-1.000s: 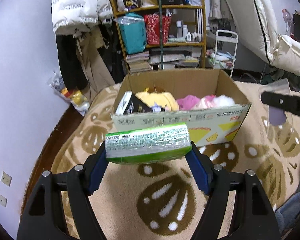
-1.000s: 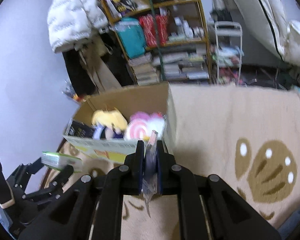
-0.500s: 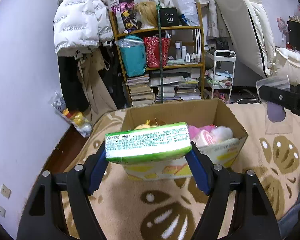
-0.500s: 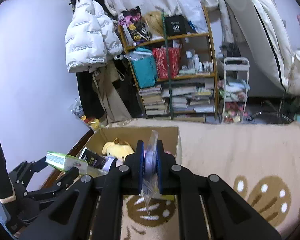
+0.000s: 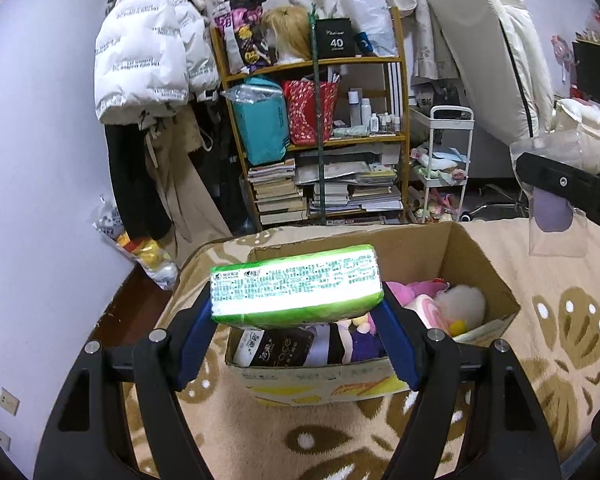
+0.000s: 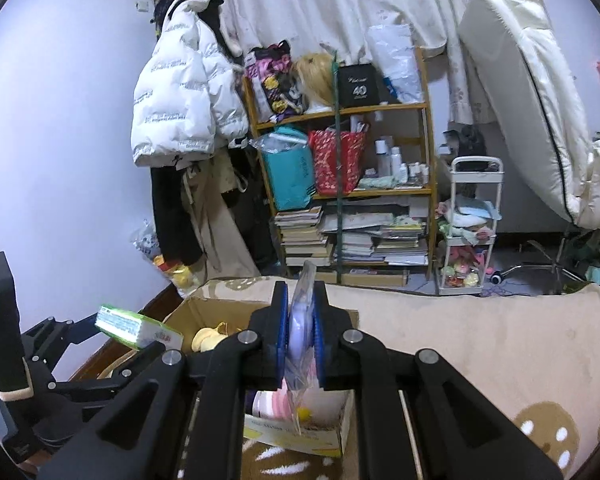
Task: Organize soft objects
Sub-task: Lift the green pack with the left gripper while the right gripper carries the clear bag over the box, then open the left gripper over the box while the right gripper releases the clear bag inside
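Note:
My left gripper (image 5: 296,300) is shut on a green tissue pack (image 5: 296,290), which hangs over the near left part of an open cardboard box (image 5: 484,264). Pink and white plush toys (image 5: 452,304) and a black pack (image 5: 276,348) lie inside the box. My right gripper (image 6: 302,332) is shut on a clear plastic bag with a lilac pad (image 6: 300,328), above the box (image 6: 220,308). In the left wrist view that bag (image 5: 552,208) hangs at the right edge. The tissue pack (image 6: 134,326) shows at the left in the right wrist view.
The box stands on a beige patterned rug (image 5: 560,320). Behind it is a crowded wooden shelf (image 5: 320,140) with books, a white rolling cart (image 5: 448,164), hanging coats (image 5: 148,60) on the left wall and a leaning mattress (image 5: 496,60).
Both grippers have risen and come closer over the box, each keeping its load. The box has dropped lower in both views and its inside shows more.

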### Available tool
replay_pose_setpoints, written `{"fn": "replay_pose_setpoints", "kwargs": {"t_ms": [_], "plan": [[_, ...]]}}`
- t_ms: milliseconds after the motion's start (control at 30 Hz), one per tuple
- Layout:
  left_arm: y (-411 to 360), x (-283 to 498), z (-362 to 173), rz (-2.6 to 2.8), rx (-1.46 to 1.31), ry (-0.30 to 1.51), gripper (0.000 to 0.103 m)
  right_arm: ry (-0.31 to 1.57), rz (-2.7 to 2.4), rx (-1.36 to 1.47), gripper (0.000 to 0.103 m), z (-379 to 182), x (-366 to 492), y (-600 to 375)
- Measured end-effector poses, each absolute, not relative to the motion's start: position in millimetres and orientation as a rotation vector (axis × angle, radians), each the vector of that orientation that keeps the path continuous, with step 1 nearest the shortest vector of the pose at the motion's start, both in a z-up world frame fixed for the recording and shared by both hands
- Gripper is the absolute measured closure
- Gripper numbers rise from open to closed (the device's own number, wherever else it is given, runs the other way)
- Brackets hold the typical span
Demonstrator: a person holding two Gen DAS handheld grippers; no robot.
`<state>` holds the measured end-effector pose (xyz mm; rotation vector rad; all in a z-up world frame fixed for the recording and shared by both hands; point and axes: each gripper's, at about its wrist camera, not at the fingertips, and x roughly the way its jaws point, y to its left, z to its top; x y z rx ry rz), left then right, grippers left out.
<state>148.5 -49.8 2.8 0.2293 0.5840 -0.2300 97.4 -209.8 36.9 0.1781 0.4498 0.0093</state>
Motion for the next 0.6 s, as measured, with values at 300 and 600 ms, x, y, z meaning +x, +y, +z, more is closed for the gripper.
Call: {"fn": "replay_pose_setpoints", "kwargs": {"t_ms": [300, 600], "plan": [[-56.0, 158.4, -15.5, -0.236, 0.250, 0.601, 0.028, 0.521, 0.032, 0.176, 0.091, 9.9, 127.2, -207.3], [-61.1, 158.2, -22.7, -0.214, 0.282, 0.609, 0.015, 0.609, 0.103, 0.246, 0.089, -15.8, 138.4, -207.1]]}}
